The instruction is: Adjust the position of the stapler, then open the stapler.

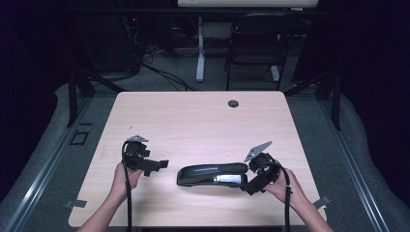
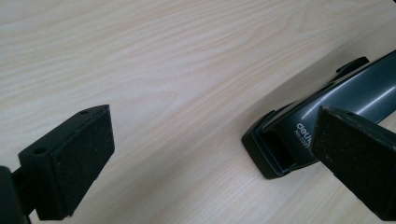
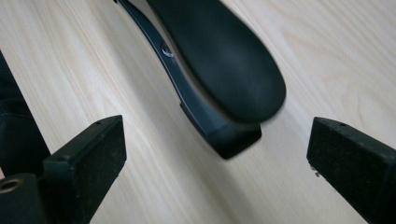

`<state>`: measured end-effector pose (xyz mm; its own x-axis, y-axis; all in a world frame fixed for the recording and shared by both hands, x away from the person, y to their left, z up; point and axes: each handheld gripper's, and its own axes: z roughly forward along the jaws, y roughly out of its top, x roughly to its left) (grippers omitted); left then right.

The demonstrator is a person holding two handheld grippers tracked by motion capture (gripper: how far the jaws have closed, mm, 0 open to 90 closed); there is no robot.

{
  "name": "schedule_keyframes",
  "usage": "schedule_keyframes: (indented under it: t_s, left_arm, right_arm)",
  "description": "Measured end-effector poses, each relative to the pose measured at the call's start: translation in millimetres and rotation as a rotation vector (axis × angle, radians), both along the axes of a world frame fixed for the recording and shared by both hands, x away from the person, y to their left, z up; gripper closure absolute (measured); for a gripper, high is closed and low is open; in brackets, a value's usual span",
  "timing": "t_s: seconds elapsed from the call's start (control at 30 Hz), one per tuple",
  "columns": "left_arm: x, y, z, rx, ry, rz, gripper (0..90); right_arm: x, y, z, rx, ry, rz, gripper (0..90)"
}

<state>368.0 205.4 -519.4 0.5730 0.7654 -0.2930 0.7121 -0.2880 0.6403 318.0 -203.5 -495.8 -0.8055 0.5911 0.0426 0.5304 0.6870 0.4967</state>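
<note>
Black jaws of the right gripper (image 3: 217, 154) stand wide apart, empty, facing the stapler (image 3: 219, 65).

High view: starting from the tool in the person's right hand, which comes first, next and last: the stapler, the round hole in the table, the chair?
From the right tool:
1. Stapler, just to its left on the table.
2. Round hole, near the table's far edge.
3. Chair, on the floor beyond the table.
</note>
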Motion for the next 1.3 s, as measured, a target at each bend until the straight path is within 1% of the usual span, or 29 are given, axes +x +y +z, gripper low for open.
schedule_keyframes:
  t_s: [0.07, 0.13, 0.2, 0.23, 0.3, 0.37, 0.43, 0.5, 0.53, 0.6, 0.67, 0.7, 0.77, 0.8, 0.83, 0.87, 0.9, 1.0, 1.03, 1.07, 1.13, 1.17, 1.2, 1.23, 1.27, 1.3]
  left_arm:
    - [0.0, -0.1, -0.4, 0.002, 0.005, 0.0, 0.2]
    - [0.1, 0.0, -1.9, 0.003, 0.007, 0.004, 0.2]
    - [0.3, -0.1, -3.0, -0.002, 0.009, 0.009, 0.2]
    - [0.4, 0.0, -3.0, -0.008, 0.013, 0.006, 0.2]
    - [0.1, -1.1, -3.6, -0.012, 0.013, 0.009, 0.2]
    - [-0.3, -1.5, -4.2, -0.01, 0.013, 0.0, 0.2]
    - [-0.8, -2.4, -5.2, -0.007, 0.009, 0.002, 0.2]
    - [-0.9, -2.6, -5.3, -0.012, 0.005, 0.009, 0.2]
    - [-0.8, -2.8, -5.1, -0.008, -0.002, 0.012, 0.2]
    - [-1.8, -4.0, -4.1, -0.013, -0.012, 0.023, 0.1]
    - [-3.9, -6.6, -1.7, -0.014, -0.025, 0.026, 0.1]
    - [-5.5, -8.4, -0.3, -0.022, -0.035, 0.027, 0.1]
    - [-8.6, -11.7, 2.6, -0.041, -0.041, 0.025, 0.1]
    - [-10.6, -13.0, 4.0, -0.048, -0.044, 0.02, 0.1]
    - [-12.8, -15.4, 5.0, -0.049, -0.056, 0.021, 0.1]
    - [-14.9, -17.1, 6.7, -0.047, -0.064, 0.01, 0.1]
    - [-17.2, -19.1, 8.4, -0.047, -0.074, 0.005, 0.1]
    - [-24.7, -25.5, 14.9, -0.055, -0.112, -0.003, 0.1]
    - [-27.5, -28.2, 17.1, -0.056, -0.131, -0.002, 0.1]
    - [-30.5, -31.2, 19.3, -0.056, -0.144, -0.001, 0.1]
    - [-36.2, -38.4, 22.9, -0.058, -0.169, -0.009, 0.1]
    - [-39.3, -42.7, 24.9, -0.047, -0.19, -0.015, 0.1]
    - [-42.5, -47.1, 27.2, -0.039, -0.209, -0.026, 0.1]
    - [-42.5, -47.1, 27.2, -0.039, -0.209, -0.026, 0.4]
    - [-47.9, -56.1, 30.3, -0.029, -0.235, -0.045, 0.5]
    - [-50.3, -59.9, 31.1, -0.027, -0.244, -0.056, 0.7]
  right_arm:
    - [-4.2, -5.9, -1.9, -0.009, 0.008, -0.022, 2.4]
    - [-7.5, -11.5, -3.7, -0.006, 0.012, -0.04, 2.2]
    - [-9.6, -15.7, -5.1, -0.009, 0.008, -0.062, 1.8]
    - [-9.9, -17.2, -5.6, -0.002, 0.004, -0.066, 1.8]
    - [-10.5, -17.8, -5.4, 0.002, 0.002, -0.086, 1.6]
    - [-10.4, -17.6, -5.4, 0.01, 0.004, -0.092, 1.6]
    - [-11.7, -16.8, -6.7, 0.002, 0.002, -0.1, 1.8]
    - [-13.5, -17.0, -10.0, 0.006, 0.007, -0.102, 1.9]
    - [-14.8, -17.1, -11.8, 0.003, 0.011, -0.111, 1.9]
    - [-16.5, -17.5, -14.6, -0.005, 0.021, -0.111, 1.9]
    - [-16.5, -18.1, -15.5, -0.007, 0.013, -0.112, 2.1]
    - [-16.0, -18.7, -14.8, -0.01, 0.01, -0.111, 2.3]
    - [-15.5, -19.6, -14.0, 0.003, 0.006, -0.12, 3.1]
    - [-15.2, -20.3, -13.3, -0.002, 0.002, -0.118, 4.5]
    - [-15.0, -20.3, -13.1, -0.002, 0.006, -0.118, 5.0]
    - [-14.6, -19.5, -13.6, 0.0, 0.007, -0.117, 5.4]
    - [-14.2, -18.8, -13.1, -0.007, 0.002, -0.116, 6.5]
    - [-13.8, -17.1, -12.9, -0.002, -0.011, -0.108, 8.8]
    - [-13.9, -17.4, -13.2, -0.003, -0.012, -0.105, 10.4]
    - [-14.5, -17.4, -14.0, 0.006, -0.017, -0.108, 13.2]
    - [-14.9, -17.7, -14.7, 0.005, -0.034, -0.1, 15.7]
    - [-15.4, -17.8, -14.1, 0.012, -0.045, -0.106, 18.5]
    - [-15.5, -18.1, -13.7, 0.029, -0.051, -0.102, 20.7]
    - [-15.5, -18.1, -13.7, 0.029, -0.051, -0.102, 20.7]
    - [-16.4, -17.2, -13.6, 0.026, -0.077, -0.106, 23.8]
    - [-16.4, -16.9, -13.7, 0.023, -0.083, -0.105, 25.6]
